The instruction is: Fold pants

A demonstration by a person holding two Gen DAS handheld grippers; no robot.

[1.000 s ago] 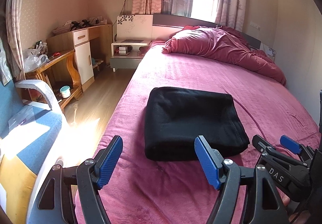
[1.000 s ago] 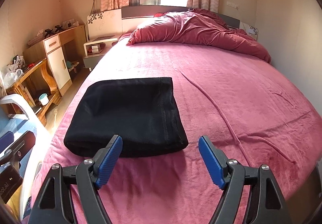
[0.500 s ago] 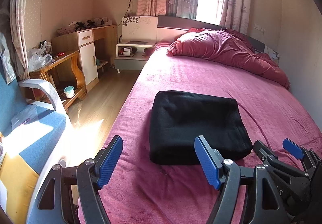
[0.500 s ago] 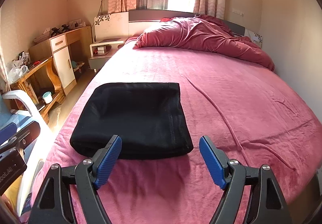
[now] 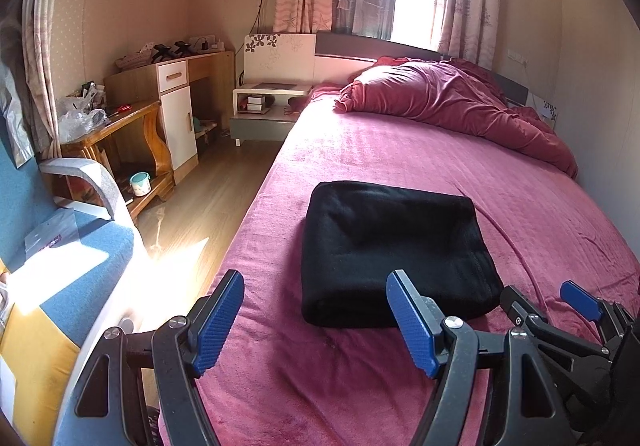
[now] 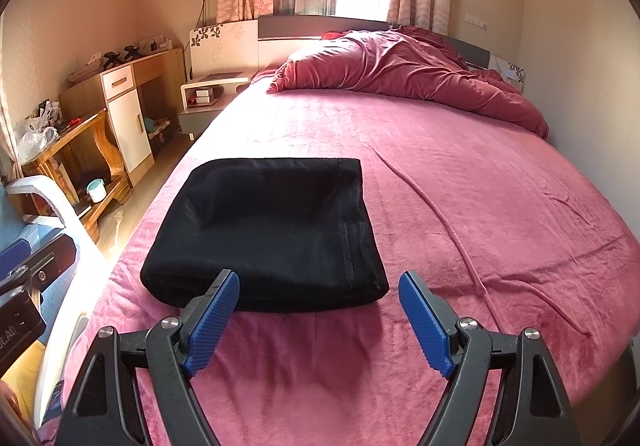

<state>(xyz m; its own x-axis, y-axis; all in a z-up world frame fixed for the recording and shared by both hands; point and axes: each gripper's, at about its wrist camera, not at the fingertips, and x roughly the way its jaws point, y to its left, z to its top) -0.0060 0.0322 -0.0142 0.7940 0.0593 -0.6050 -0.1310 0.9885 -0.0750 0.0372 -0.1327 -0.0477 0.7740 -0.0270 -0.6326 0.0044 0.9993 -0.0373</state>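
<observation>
Black pants (image 5: 392,246) lie folded into a thick rectangle on the pink bed sheet (image 5: 400,149), near the bed's left edge. My left gripper (image 5: 314,286) hovers open just short of the pants' near edge, nothing between its blue pads. In the right wrist view the pants (image 6: 272,230) sit ahead and slightly left. My right gripper (image 6: 319,280) is open over the sheet at their near right corner, holding nothing. It also shows at the lower right of the left wrist view, right gripper (image 5: 548,300). Part of the left gripper (image 6: 24,266) shows at the left edge.
A crumpled red quilt (image 5: 448,101) fills the head of the bed. A white nightstand (image 5: 268,113) and a wooden desk (image 5: 120,133) stand along the left wall across a strip of wood floor (image 5: 200,213). A blue chair (image 5: 68,246) is close on the left.
</observation>
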